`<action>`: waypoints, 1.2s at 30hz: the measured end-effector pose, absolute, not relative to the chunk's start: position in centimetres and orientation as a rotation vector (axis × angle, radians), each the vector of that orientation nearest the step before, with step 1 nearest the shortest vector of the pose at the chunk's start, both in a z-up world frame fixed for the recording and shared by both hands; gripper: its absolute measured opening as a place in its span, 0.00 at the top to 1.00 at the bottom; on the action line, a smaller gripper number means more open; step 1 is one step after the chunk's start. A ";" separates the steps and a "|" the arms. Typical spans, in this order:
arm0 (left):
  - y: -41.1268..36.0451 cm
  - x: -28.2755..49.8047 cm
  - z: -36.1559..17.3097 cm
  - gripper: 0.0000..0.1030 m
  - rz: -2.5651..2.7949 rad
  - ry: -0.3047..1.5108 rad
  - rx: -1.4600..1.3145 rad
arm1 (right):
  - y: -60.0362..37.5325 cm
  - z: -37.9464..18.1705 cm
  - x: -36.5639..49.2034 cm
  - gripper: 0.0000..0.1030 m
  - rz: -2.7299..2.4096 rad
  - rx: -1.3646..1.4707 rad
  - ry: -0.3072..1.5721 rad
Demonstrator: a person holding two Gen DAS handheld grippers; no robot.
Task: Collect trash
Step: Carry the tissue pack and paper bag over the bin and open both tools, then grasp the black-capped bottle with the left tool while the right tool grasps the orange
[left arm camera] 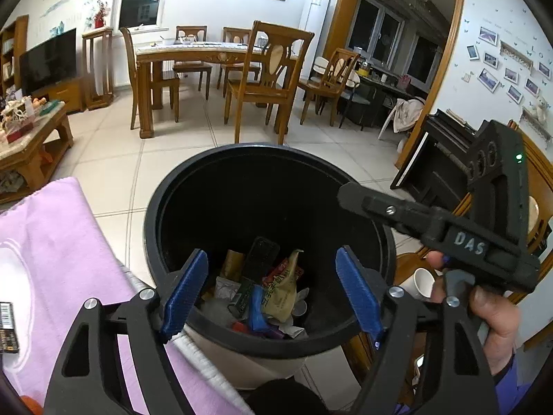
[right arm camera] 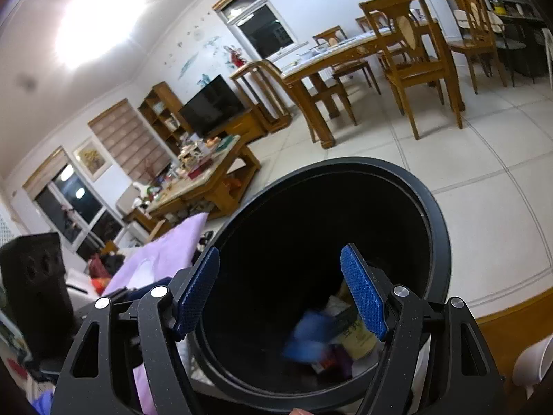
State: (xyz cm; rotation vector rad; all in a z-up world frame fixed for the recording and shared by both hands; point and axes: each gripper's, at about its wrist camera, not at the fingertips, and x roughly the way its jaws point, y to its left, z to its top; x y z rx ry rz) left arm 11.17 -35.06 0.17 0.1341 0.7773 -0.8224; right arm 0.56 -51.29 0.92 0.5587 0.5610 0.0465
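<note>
Blue-padded fingers of the left claw (left arm camera: 272, 288) frame the nearest part of the left wrist view, spread wide with nothing between them, hanging right over the mouth of the black trash bin (left arm camera: 162, 186). Down in the bin lies a heap of trash (left arm camera: 266, 297): a tan printed snack wrapper (left arm camera: 285, 292), a blue scrap (left arm camera: 257, 307), a dark flat packet (left arm camera: 261, 257), a gold piece (left arm camera: 232, 264) and crumpled white paper (left arm camera: 226, 288).

To the right in that view, the right claw (right arm camera: 280, 292) reaches in over the bin's rim, seen side-on, its black body lettered "DAS" and gripped by the person's right hand (left arm camera: 490, 314). Just behind that hand a white paper cup (left arm camera: 420, 283) shows, partly hidden.

From the right wrist view, its blue pads are likewise set wide apart over the same bin (right arm camera: 439, 207), holding nothing. Below them a blurred blue shape (right arm camera: 309, 337) sits among the trash; whether it is falling or lying still cannot be told from the smear.

On the left of the bin, a surface draped in lilac cloth (left arm camera: 52, 228) stands just beside it, with a dark barcoded pack (left arm camera: 7, 326) at its edge. Beyond, on the tiled floor (left arm camera: 114, 159), stand a wooden dining table (left arm camera: 193, 53) with chairs (left arm camera: 269, 79) and a low coffee table (left arm camera: 31, 145).
</note>
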 end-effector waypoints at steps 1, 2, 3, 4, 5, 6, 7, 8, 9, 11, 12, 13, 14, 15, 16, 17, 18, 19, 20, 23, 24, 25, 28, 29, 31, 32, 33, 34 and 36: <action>-34.7 11.0 0.5 0.26 -0.823 0.775 0.133 | -50.9 1.0 0.6 0.29 0.050 0.553 0.560; -33.9 10.7 0.8 0.26 -0.821 0.770 0.130 | -50.7 1.2 0.5 0.29 0.054 0.550 0.560; -33.4 10.6 1.0 0.26 -0.817 0.769 0.129 | -50.3 1.3 0.6 0.29 0.062 0.543 0.561; -32.5 10.4 1.3 0.26 -0.811 0.766 0.126 | -49.9 1.4 0.7 0.29 0.069 0.538 0.563; -31.9 10.4 1.5 0.26 -0.805 0.765 0.122 | -49.0 1.5 0.9 0.29 0.080 0.529 0.567; -30.7 10.3 1.7 0.26 -0.791 0.764 0.112 | -48.3 1.7 0.9 0.29 0.089 0.522 0.570; -29.4 10.2 1.9 0.26 -0.777 0.763 0.100 | -47.6 1.8 1.2 0.29 0.100 0.513 0.576; -28.0 10.1 2.1 0.26 -0.760 0.763 0.088 | -46.7 1.9 1.5 0.29 0.113 0.503 0.582; -27.1 10.0 2.3 0.26 -0.745 0.764 0.080 | -45.4 2.3 1.8 0.29 0.130 0.489 0.588; -23.8 9.8 2.4 0.26 -0.692 0.762 0.058 | -42.6 2.6 2.4 0.29 0.164 0.458 0.602; -22.5 9.8 2.4 0.26 -0.667 0.762 0.051 | -41.2 3.0 2.8 0.29 0.182 0.444 0.610; -20.5 9.8 2.4 0.26 -0.634 0.762 0.039 | -39.5 3.2 3.3 0.29 0.207 0.424 0.620; -19.4 9.8 2.4 0.26 -0.615 0.763 0.032 | -38.4 3.3 3.5 0.29 0.220 0.411 0.627; -17.3 9.7 2.3 0.26 -0.580 0.764 0.016 | -36.6 3.5 4.0 0.29 0.244 0.388 0.638; -15.5 9.7 2.2 0.26 -0.549 0.766 0.002 | -35.1 3.6 4.4 0.29 0.265 0.370 0.648; -14.1 9.7 2.1 0.26 -0.524 0.767 -0.007 | -33.6 3.8 4.6 0.29 0.284 0.352 0.656; -12.2 9.6 1.9 0.26 -0.485 0.768 -0.016 | -31.7 3.9 5.0 0.29 0.306 0.328 0.667; -10.8 9.7 1.8 0.26 -0.457 0.769 -0.022 | -29.9 3.9 5.4 0.29 0.328 0.304 0.678; -9.3 9.6 1.6 0.26 -0.429 0.772 -0.029 | -28.1 3.9 5.7 0.29 0.350 0.282 0.690; -5.5 9.6 1.1 0.26 -0.358 0.789 -0.035 | -23.3 3.8 6.9 0.29 0.408 0.224 0.731; -4.4 9.6 0.7 0.26 -0.337 0.801 -0.030 | -21.6 3.7 7.2 0.29 0.422 0.200 0.744; -3.7 9.6 0.5 0.26 -0.324 0.811 -0.027 | -20.5 3.4 7.1 0.29 0.432 0.182 0.753; -1.8 9.6 -0.6 0.25 -0.301 0.851 -0.015 | -16.6 2.4 7.8 0.29 0.468 0.130 0.790; -1.3 9.8 -1.0 0.26 -0.299 0.864 -0.007 | -15.9 2.2 7.7 0.29 0.473 0.119 0.799; -0.9 9.9 -1.8 0.26 -0.297 0.889 0.012 | -14.0 1.6 8.2 0.30 0.478 0.091 0.826; -0.6 10.1 -2.1 0.26 -0.300 0.898 0.019 | -13.2 1.3 8.4 0.32 0.477 0.078 0.843; -0.5 10.1 -2.3 0.26 -0.303 0.902 0.018 | -13.3 0.8 8.5 0.33 0.478 0.073 0.857; -0.4 10.2 -2.4 0.26 -0.309 0.908 0.014 | -13.4 0.3 8.4 0.33 0.479 0.071 0.866; 0.0 10.4 -3.0 0.27 -0.319 0.921 0.007 | -13.2 -0.4 8.6 0.34 0.482 0.077 0.884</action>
